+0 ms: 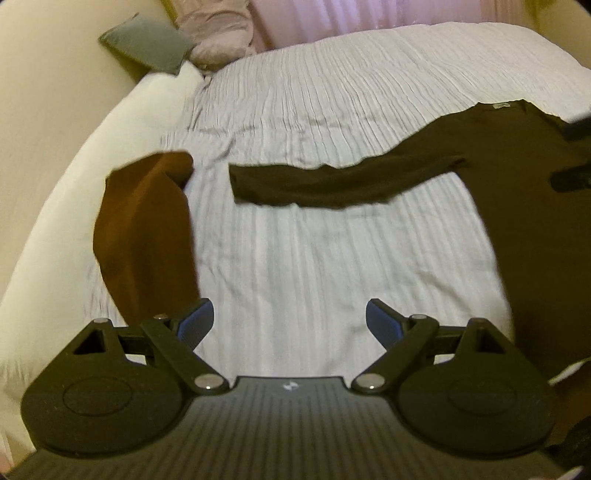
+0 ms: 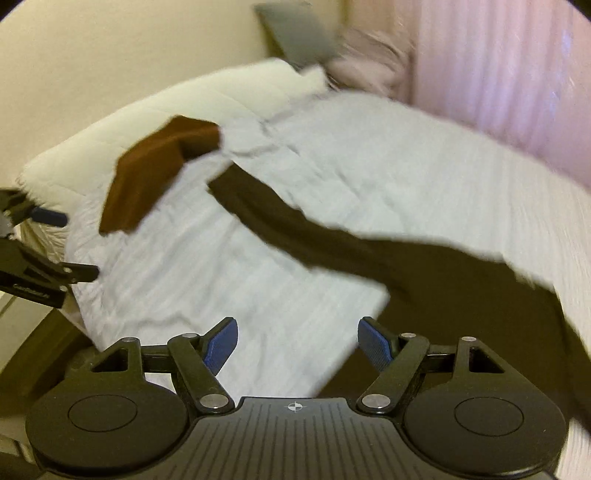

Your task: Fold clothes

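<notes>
You have two garments on the bed (image 1: 295,92): one dark long-sleeved top (image 1: 517,177) and one folded rust-brown garment (image 1: 144,229). The dark top lies spread flat over the near right part of the striped white cover, one sleeve (image 1: 314,184) stretched out towards the brown piece without touching it. The brown garment sits by the left edge of the cover, next to the plain white duvet (image 1: 74,192).

Your left gripper (image 1: 290,321) has its two blue-padded fingers wide apart over bare cover, with nothing between them. Your right gripper (image 2: 297,341) is likewise spread wide and holds nothing; its right finger hangs over the dark top's body (image 2: 461,295), though contact cannot be judged through the blur.

At the head of the bed you have one grey pillow (image 1: 147,44) and one pale pink pillow (image 1: 218,33), with a pink curtain (image 2: 498,74) behind.

Only the left wrist view shows the pale neck label (image 1: 500,106) at the top's collar; its writing is too small to read. Only the right wrist view shows your left gripper from outside, at the left edge beside the bed, with a white word on its body, blurred and unreadable. Each gripper base carries a small white mark.
</notes>
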`<state>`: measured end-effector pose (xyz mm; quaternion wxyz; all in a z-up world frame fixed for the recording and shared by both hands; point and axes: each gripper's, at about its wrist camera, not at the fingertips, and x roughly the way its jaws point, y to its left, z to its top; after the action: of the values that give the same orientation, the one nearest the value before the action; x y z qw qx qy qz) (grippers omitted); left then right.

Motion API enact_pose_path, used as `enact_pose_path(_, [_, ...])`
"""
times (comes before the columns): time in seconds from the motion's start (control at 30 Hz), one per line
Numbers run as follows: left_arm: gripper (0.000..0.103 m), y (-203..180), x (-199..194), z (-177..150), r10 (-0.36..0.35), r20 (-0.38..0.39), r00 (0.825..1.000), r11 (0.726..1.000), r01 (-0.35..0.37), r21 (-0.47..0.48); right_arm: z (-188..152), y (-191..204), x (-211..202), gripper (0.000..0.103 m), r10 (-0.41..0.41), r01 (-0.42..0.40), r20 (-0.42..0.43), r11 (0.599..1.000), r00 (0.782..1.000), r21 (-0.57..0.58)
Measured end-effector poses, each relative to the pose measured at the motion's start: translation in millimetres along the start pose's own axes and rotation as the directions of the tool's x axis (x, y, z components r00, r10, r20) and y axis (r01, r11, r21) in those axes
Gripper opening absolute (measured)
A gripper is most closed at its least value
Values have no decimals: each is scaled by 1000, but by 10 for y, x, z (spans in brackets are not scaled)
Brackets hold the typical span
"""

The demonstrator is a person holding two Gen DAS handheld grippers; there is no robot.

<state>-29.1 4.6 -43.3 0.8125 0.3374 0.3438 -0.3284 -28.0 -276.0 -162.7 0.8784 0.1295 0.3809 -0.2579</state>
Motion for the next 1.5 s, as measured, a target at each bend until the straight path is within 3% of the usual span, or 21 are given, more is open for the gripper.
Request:
enact_pose_path(0.2, [88,568,550,279,-66,88,994,986,52,156,642,440,905,74,20,-17,36,997,999,-81])
enact_pose_path(0.27, [88,734,754,355,-77,100,992,978,56,203,822,552,1259,48,34,-31,22,992,999,-119])
enact_pose_path(0.47, [88,1121,1292,478,-90,104,990,957,57,284,1219,790,2356,48,79,-81,-15,976,997,-200])
enact_pose_path(0.63, [88,1285,1561,431,-103,86,991,964,78,255,1399,963,3222,48,140,-145,-41,960,989,-240])
enact_pose_path(0.77, [88,1375,1710,364,-111,49,993,972,98,213,1469,1112,3775,48,97,-109,-55,948,994,-300])
enact_pose_path(0.83, [88,1396,1765,332,-112,31,993,975,104,197,1467,1132,3904,47,54,-70,-58,945,997,-319])
enact_pose_path(0.9, [88,1393,1794,306,-113,18,993,976,108,189,1472,1125,3978,2,27,-45,-60,944,998,-326])
enact_pose_path(1.1, [88,1234,1795,395,-161,24,987,967,153,202,1668,663,3436,2,68,-60,57,989,996,-133])
enact_pose_path(1.2, [88,991,1791,556,-213,41,976,950,197,241,1738,-57,2920,2,-5,-14,168,994,986,107])
enact_pose_path(1.3, [88,627,1757,769,-276,74,958,923,243,298,1652,-984,2203,2,-155,68,279,952,948,298])
enact_pose_path(1.37, [88,346,1722,911,-320,97,942,902,272,336,1466,-1610,1641,2,-319,180,335,905,887,385])
enact_pose_path(1.43, [88,10,1664,1043,-357,116,927,880,291,376,1099,-2246,1080,2,-485,277,340,815,806,509])
enact_pose_path(1.5, [88,-363,1606,1148,-387,124,914,860,310,405,638,-2748,719,2,-598,346,295,726,745,594])
